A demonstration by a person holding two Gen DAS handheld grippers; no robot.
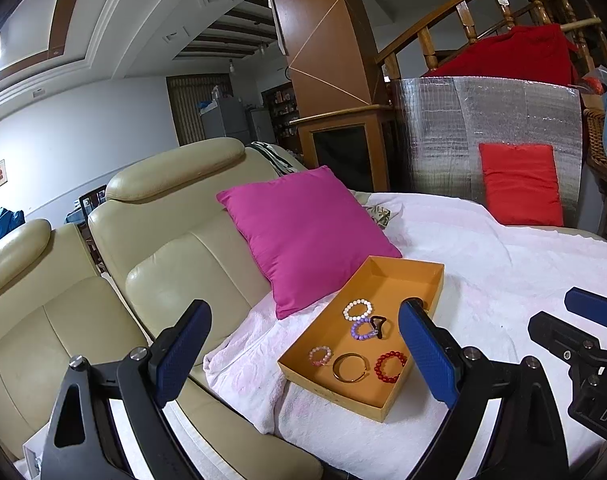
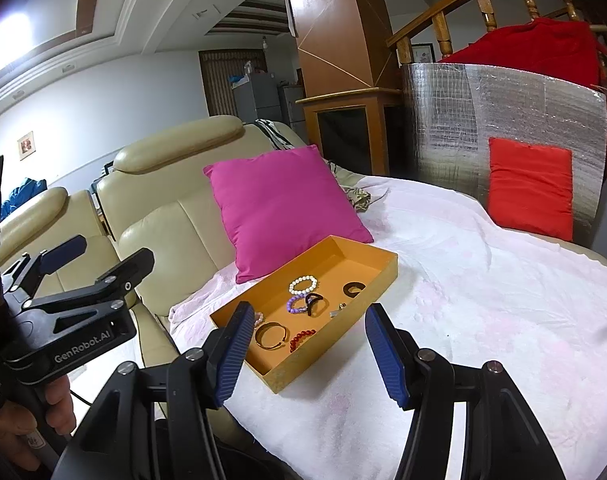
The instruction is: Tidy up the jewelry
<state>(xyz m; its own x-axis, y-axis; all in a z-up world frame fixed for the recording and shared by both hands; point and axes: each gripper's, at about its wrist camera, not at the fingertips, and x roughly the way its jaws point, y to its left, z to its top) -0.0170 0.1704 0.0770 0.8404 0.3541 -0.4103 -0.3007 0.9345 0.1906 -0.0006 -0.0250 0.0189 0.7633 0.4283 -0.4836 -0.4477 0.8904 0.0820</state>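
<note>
An orange cardboard tray [image 1: 403, 276] [image 2: 367, 258] lies on a white towel and holds several bracelets: white beads [image 1: 357, 309] [image 2: 302, 284], purple beads [image 1: 361, 329] [image 2: 296, 304], pink beads [image 1: 320, 355], a gold bangle [image 1: 350, 367] [image 2: 270, 335], red beads [image 1: 390, 366] [image 2: 301, 339] and dark rings [image 2: 353, 289]. My left gripper [image 1: 305, 354] hovers open just short of the tray, nothing between its blue pads. My right gripper [image 2: 307, 356] is also open and empty, at the tray's near corner. Each gripper shows at the edge of the other's view.
A magenta cushion [image 1: 303, 232] leans on the beige leather sofa [image 1: 171, 264] right behind the tray. A red cushion [image 1: 521, 184] rests against a silver foil panel [image 1: 483, 128] at the back right. The white towel [image 1: 503, 272] spreads to the right of the tray.
</note>
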